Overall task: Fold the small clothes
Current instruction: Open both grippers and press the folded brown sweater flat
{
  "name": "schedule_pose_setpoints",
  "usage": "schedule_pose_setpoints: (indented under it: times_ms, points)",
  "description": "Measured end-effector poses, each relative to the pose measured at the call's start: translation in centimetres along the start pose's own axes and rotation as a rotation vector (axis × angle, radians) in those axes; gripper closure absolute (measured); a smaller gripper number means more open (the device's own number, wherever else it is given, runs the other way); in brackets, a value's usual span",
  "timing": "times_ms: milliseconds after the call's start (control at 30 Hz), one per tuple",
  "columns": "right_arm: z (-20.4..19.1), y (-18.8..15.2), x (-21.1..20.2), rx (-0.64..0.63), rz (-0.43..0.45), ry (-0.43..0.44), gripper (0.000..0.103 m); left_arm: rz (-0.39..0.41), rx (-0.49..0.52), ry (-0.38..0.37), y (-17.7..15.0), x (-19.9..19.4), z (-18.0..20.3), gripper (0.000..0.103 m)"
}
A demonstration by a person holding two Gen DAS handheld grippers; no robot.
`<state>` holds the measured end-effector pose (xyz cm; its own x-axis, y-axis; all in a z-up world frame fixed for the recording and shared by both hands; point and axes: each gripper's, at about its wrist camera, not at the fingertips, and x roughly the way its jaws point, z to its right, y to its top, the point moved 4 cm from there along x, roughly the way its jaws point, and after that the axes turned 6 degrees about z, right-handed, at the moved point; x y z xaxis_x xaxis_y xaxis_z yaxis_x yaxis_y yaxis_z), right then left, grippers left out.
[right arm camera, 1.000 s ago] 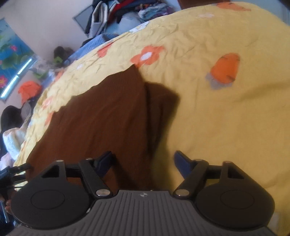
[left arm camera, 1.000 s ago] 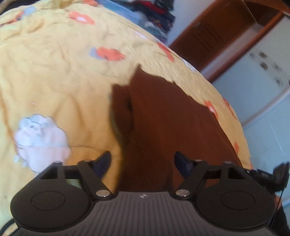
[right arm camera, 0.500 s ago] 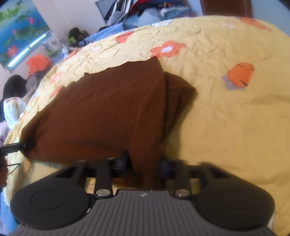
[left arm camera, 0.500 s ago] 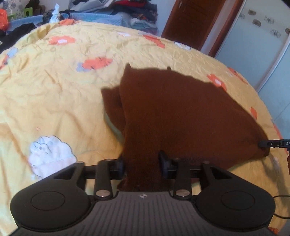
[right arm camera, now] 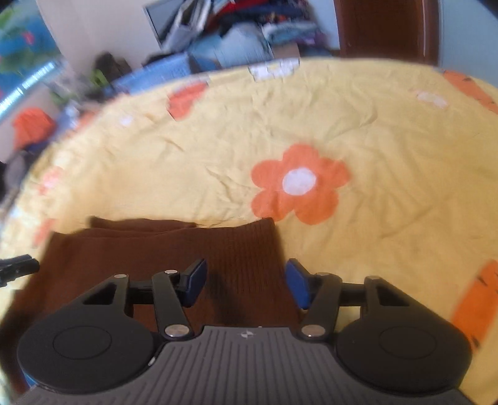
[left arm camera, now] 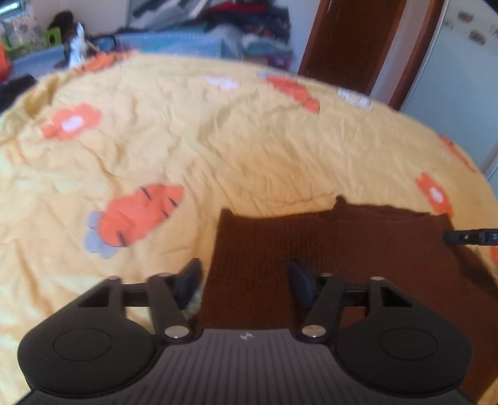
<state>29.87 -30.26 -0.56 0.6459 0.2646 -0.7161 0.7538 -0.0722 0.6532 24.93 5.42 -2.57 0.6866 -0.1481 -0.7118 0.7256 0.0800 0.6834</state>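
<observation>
A brown knit garment (left arm camera: 342, 246) lies folded on the yellow bedsheet (left arm camera: 218, 149); it also shows in the right wrist view (right arm camera: 174, 249). My left gripper (left arm camera: 244, 285) is open, its blue-padded fingers straddling the garment's left corner just above the cloth. My right gripper (right arm camera: 246, 285) is open over the garment's right corner in the same way. The tip of the right gripper shows at the far right of the left wrist view (left arm camera: 470, 236), and the left gripper's tip at the left edge of the right wrist view (right arm camera: 15, 268).
The yellow bedsheet (right arm camera: 373, 124) carries orange flower (right arm camera: 298, 183) and carrot (left arm camera: 137, 215) prints. Piles of clothes (left arm camera: 258, 28) and a brown door (left arm camera: 351, 40) stand beyond the bed. A white wardrobe (left arm camera: 460, 78) is at the right.
Both grippers were shut on the garment's corners half a second ago and have let go and opened. The garment now lies folded, shorter, with its edge nearer to me.
</observation>
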Motion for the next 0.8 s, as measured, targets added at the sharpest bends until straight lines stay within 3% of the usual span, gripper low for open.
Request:
schedule_pose_setpoints:
  times_ms: [33, 67, 100, 200, 267, 333, 367, 400, 467, 533, 567, 600, 667, 733, 800]
  points:
    - [-0.6, -0.1, 0.4, -0.029, 0.017, -0.001, 0.062, 0.024, 0.049, -0.001, 0.2, 0.1, 0.8, 0.081]
    - [-1.1, -0.1, 0.6, -0.065, 0.013, 0.022, 0.089, 0.029, 0.078, -0.023, 0.5, 0.1, 1.4, 0.096]
    - [-1.4, -0.2, 0.5, -0.073, 0.003, 0.045, 0.089, 0.064, 0.1, 0.001, 0.8, -0.4, 1.9, 0.096]
    - [-1.3, 0.5, -2.2, -0.101, 0.103, 0.036, 0.089, 0.187, 0.205, 0.042, 1.7, -2.0, 3.5, 0.096]
    - [0.5, 0.8, -3.3, -0.059, 0.142, 0.02, 0.089, 0.186, 0.237, 0.068, 1.6, -1.0, 3.9, 0.096]
    - [2.8, -0.1, -2.3, -0.02, 0.106, -0.023, 0.089, 0.129, 0.27, 0.115, 0.4, 1.3, 3.9, 0.095]
    - [3.4, -0.8, -1.5, 0.009, 0.075, -0.024, 0.088, 0.155, 0.279, 0.132, -0.1, 1.4, 3.8, 0.092]
    - [3.6, -1.3, -1.6, 0.028, 0.112, -0.013, 0.081, 0.171, 0.291, 0.151, -0.2, 1.0, 4.0, 0.091]
    - [3.0, -1.7, -2.2, 0.054, 0.11, -0.003, 0.051, 0.183, 0.313, 0.194, -0.3, -0.7, 4.3, 0.083]
    - [2.0, -1.8, -4.8, 0.039, 0.181, -0.014, 0.044, 0.28, 0.316, 0.243, -0.4, -3.9, 4.8, 0.078]
    - [1.4, -1.9, -6.5, 0.016, 0.242, -0.02, 0.041, 0.323, 0.306, 0.214, -0.5, -5.3, 5.4, 0.069]
    - [0.7, -2.0, -7.7, 0.001, 0.28, -0.012, 0.041, 0.339, 0.296, 0.156, -0.7, -6.2, 6.1, 0.052]
    - [-1.3, -2.5, -8.2, -0.019, 0.257, 0.057, 0.038, 0.307, 0.273, 0.056, -1.5, -6.4, 7.6, 0.035]
    - [-3.3, -3.5, -6.8, -0.07, 0.199, 0.071, 0.036, 0.236, 0.275, 0.03, -2.6, -4.8, 8.5, 0.035]
    - [-4.5, -5.0, -4.4, -0.142, 0.138, 0.021, 0.036, 0.141, 0.289, 0.063, -4.2, -2.2, 7.9, 0.034]
